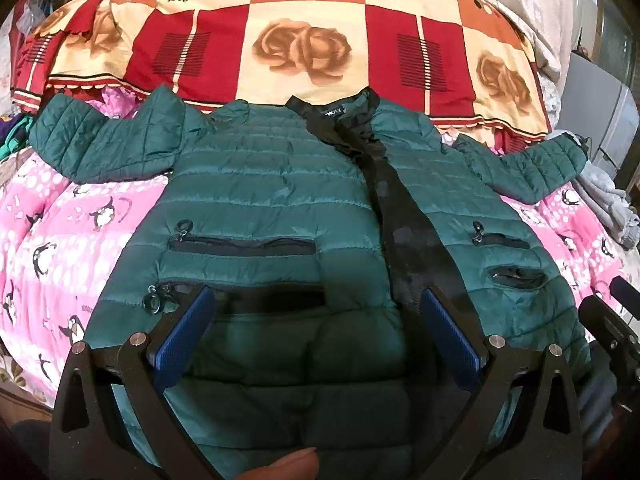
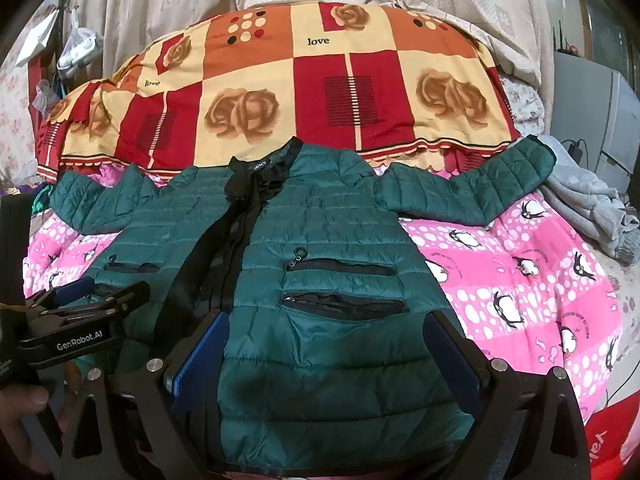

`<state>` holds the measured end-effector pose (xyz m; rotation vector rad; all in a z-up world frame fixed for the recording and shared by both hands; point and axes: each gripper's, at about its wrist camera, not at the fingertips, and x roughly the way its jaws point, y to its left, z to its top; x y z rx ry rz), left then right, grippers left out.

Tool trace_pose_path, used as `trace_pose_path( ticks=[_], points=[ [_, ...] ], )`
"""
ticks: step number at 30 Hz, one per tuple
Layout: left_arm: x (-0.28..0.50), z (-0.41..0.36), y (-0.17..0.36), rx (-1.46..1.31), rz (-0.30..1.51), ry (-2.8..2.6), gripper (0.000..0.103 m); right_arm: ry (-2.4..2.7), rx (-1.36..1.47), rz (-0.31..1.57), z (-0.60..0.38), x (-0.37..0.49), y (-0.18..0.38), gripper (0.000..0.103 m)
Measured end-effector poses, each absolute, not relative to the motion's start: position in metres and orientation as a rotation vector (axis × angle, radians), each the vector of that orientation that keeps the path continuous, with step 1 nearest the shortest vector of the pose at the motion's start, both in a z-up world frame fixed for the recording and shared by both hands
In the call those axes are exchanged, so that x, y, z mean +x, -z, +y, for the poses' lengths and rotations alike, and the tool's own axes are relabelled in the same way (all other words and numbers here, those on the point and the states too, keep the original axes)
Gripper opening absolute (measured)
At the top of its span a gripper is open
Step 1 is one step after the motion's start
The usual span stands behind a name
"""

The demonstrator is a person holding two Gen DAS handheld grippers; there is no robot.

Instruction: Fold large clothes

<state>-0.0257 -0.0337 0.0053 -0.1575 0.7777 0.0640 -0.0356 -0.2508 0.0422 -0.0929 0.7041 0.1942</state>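
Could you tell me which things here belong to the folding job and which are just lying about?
For the job: green puffer jacket, left gripper, right gripper.

Lying about: pink penguin blanket, rose-patterned quilt, grey garment.

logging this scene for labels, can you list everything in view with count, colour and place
green quilted puffer jacket: one, dark green with black zip placket, spread flat front-up, sleeves out
pink penguin-print quilt: one, pink and white, under the jacket
red and cream rose-patterned blanket: one, marked "love", behind the collar
grey crumpled garment: one, grey, by the jacket's sleeve at the right edge
left tongs: black, blue pads, open over the hem
right tongs: black, blue pads, open over the hem
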Motion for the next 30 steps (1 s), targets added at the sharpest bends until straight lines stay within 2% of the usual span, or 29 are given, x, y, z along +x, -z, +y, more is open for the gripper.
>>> trace_pose_path(
  ticks=[30],
  points=[
    [-0.027, -0.032, -0.007, -0.156, 0.768, -0.057, 0.103, -0.199, -0.108, 0.733, -0.247, -0.028, -0.034, 0.097]
  ],
)
